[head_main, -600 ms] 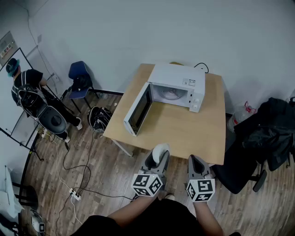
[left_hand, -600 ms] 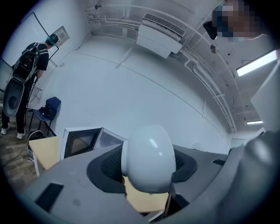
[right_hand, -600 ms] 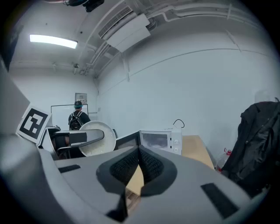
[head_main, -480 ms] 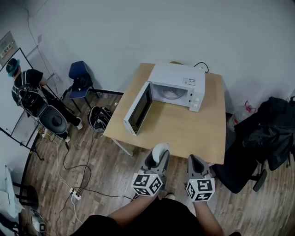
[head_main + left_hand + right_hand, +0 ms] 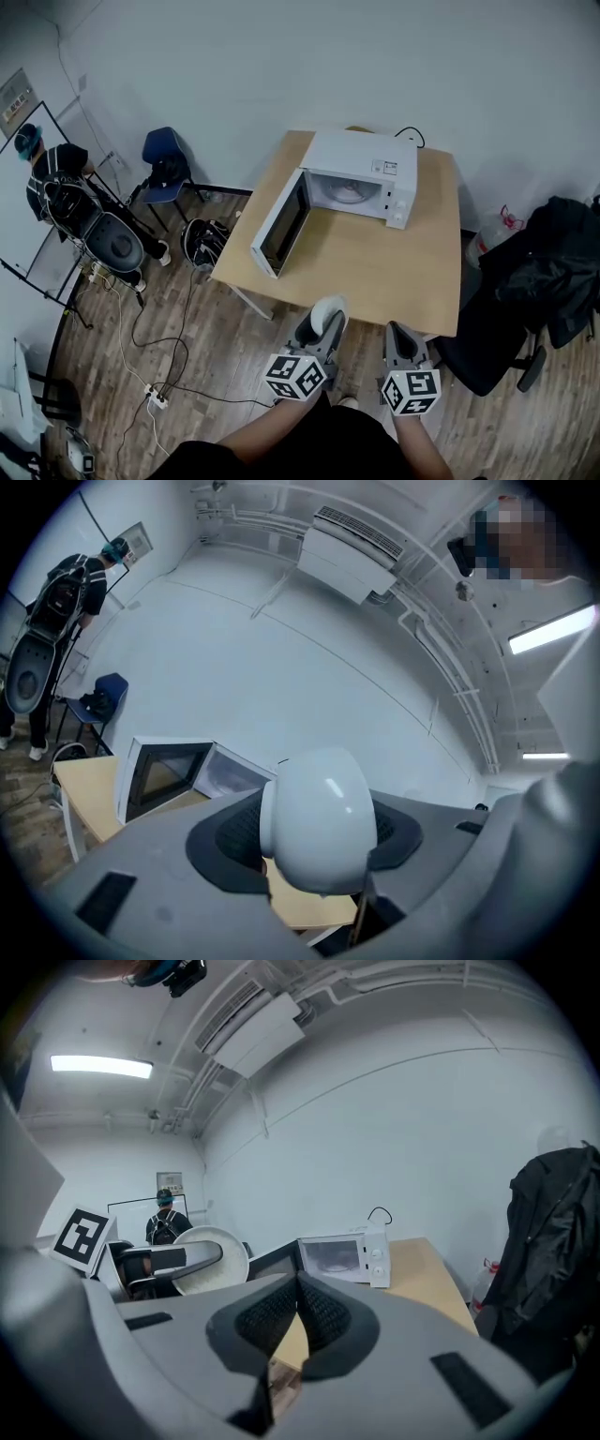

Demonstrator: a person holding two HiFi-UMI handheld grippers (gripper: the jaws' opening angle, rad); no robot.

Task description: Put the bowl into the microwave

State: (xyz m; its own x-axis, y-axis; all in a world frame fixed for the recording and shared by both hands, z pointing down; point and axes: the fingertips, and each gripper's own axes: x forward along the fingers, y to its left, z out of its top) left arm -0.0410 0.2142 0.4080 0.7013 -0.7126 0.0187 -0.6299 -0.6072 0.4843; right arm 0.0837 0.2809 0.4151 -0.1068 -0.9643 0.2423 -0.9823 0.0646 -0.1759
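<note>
A white bowl (image 5: 325,310) is clamped on edge between the jaws of my left gripper (image 5: 321,323), just short of the table's near edge. Seen from the left gripper view, the bowl (image 5: 319,817) fills the gap between the pads. My right gripper (image 5: 400,338) hangs beside it to the right, shut with nothing in it; its pads (image 5: 314,1314) meet. The white microwave (image 5: 361,173) stands at the back of the wooden table (image 5: 375,267) with its door (image 5: 279,225) swung open to the left. From the right gripper view the bowl (image 5: 214,1258) and the microwave (image 5: 342,1256) both show.
A black office chair with a dark jacket (image 5: 544,272) stands right of the table. A blue chair (image 5: 164,159), a bag (image 5: 200,240) and cables lie on the floor to the left. A person (image 5: 56,178) stands far left by a whiteboard.
Both grippers have shifted slightly down and toward me in the head view. The bowl stays in the left gripper.
</note>
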